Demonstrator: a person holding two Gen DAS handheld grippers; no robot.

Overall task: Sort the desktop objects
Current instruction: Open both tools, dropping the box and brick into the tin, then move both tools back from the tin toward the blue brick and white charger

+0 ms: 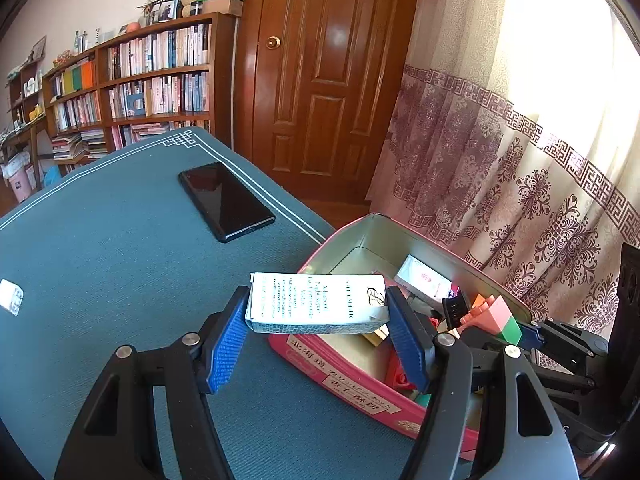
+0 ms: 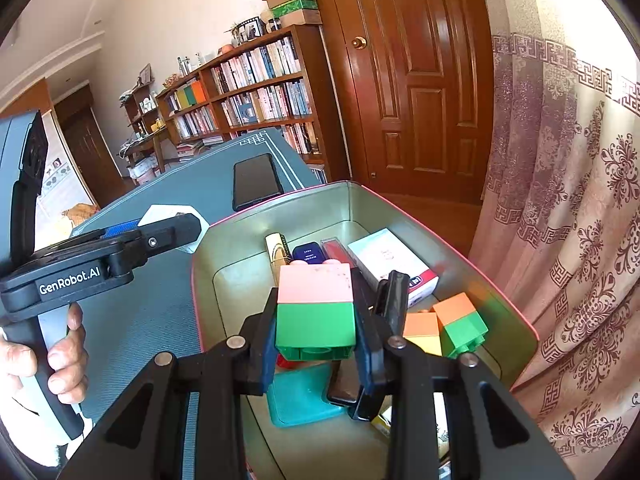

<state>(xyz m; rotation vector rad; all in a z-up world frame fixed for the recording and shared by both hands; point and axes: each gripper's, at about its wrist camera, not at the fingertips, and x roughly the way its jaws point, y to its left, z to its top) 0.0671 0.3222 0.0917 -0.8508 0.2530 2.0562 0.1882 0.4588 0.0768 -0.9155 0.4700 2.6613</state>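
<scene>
My left gripper (image 1: 318, 310) is shut on a white printed carton (image 1: 316, 304), gripped end to end between its blue pads. It hangs over the near-left rim of the pink tin (image 1: 360, 236). My right gripper (image 2: 316, 332) is shut on a pink-and-green toy block (image 2: 316, 312) above the inside of the tin (image 2: 280, 204). In the left wrist view that block (image 1: 500, 316) shows at the right, over the tin. In the right wrist view the left gripper (image 2: 160, 232) sits at the left with a hand (image 2: 64, 356) on its handle.
A black phone (image 1: 226, 200) lies on the teal table mat (image 1: 100, 240) near its far edge, and a small white item (image 1: 10, 296) sits at the left. The tin holds a white-and-red box (image 2: 392, 264), orange-and-green blocks (image 2: 460, 320), a teal slab (image 2: 304, 400) and other small things. A curtain (image 2: 560, 200) hangs close on the right.
</scene>
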